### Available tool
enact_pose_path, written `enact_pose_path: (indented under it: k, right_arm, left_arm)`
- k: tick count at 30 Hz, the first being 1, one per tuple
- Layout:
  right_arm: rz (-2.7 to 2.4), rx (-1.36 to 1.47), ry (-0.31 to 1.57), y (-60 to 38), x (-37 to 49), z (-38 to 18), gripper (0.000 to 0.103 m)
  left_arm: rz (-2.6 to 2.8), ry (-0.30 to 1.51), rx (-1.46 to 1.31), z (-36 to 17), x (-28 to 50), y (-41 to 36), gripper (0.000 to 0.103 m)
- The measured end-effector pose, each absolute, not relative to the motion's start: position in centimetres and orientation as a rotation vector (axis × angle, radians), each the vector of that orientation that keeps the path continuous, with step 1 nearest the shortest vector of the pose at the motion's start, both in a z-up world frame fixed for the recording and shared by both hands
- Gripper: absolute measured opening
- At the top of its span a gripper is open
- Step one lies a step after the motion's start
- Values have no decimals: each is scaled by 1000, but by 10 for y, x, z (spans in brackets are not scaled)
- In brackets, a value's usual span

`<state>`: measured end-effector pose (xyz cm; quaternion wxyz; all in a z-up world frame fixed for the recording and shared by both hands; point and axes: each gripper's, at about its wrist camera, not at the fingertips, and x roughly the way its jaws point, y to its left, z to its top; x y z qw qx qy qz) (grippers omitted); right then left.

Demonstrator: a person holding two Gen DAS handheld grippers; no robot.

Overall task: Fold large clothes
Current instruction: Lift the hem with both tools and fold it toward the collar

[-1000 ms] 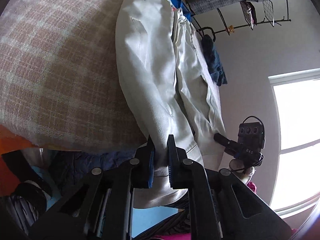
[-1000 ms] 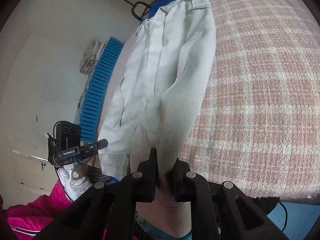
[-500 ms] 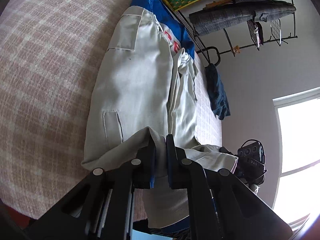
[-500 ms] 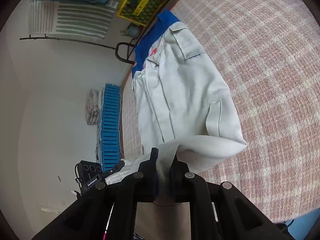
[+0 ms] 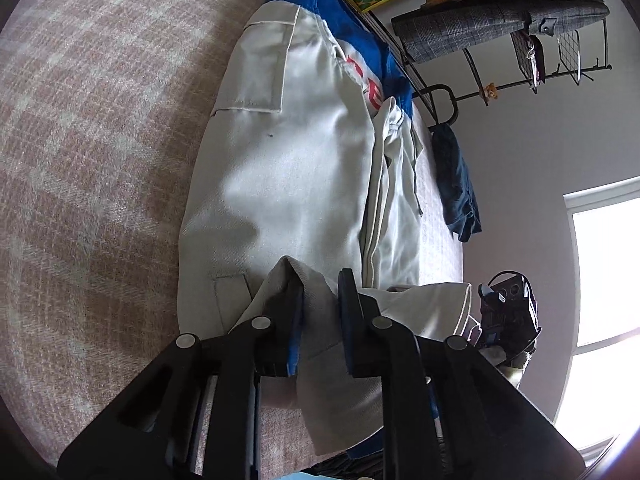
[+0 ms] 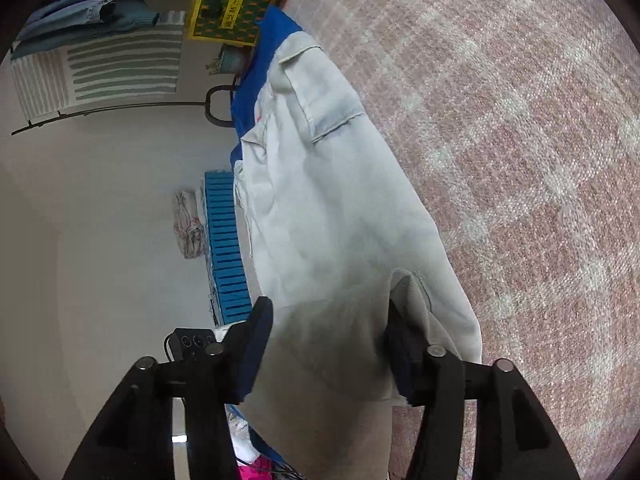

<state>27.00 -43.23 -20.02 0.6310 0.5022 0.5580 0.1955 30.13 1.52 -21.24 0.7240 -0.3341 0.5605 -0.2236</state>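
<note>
Pale grey trousers (image 5: 288,160) lie lengthwise on a pink plaid blanket (image 5: 100,120), their leg ends folded back over the upper part. A blue garment (image 5: 360,52) lies under the waist end. My left gripper (image 5: 320,280) sits low over the fold. Its jaws are opening, and a ridge of trouser cloth stands loosely between them. In the right wrist view the same trousers (image 6: 320,200) run away from me. My right gripper (image 6: 329,308) is opening wide, with the folded leg end lying slack between its fingers, untouched by the pads.
A clothes rack with a grey checked jacket (image 5: 500,20) stands past the bed's far edge. A dark blue garment (image 5: 456,188) hangs off that edge. A yellow-green box (image 6: 228,4) sits at the head end, a blue slatted crate (image 6: 226,240) on the floor, and a bright window (image 5: 600,260) at right.
Both grippers carried the trouser leg ends from off the bed edge forward over the trousers, making a fold. The right jaws then sprang wide apart and the left jaws loosened.
</note>
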Motion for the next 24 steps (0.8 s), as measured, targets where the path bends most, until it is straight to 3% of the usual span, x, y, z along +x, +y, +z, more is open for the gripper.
enact_pose_path:
  k: [5,9,15,16,20,24]
  right_arm:
    - [536,997,1153,-462,255,-152,72]
    - [492,458,1137,-454,232,-126,69]
    - [619,-50,1086,-417,179,-138,68]
    - [643,-87,1088,-409,177,-142,66]
    - [791,-82,1137,-382,182,-153,43]
    - [848,-20,1136,-367,213,-154,41]
  left_arm:
    - [-480,1099,-716,-178,298,42,44]
    - [-498,1054,-513,-156,285,52,44]
    - [-572,1119,-214,-172,260,31,44]
    - [-587,1143,-199,-177,257,26,44]
    - [-614,1174,-163,-187,251,7,44]
    - [-606,1149,-251,-180,267,3,44]
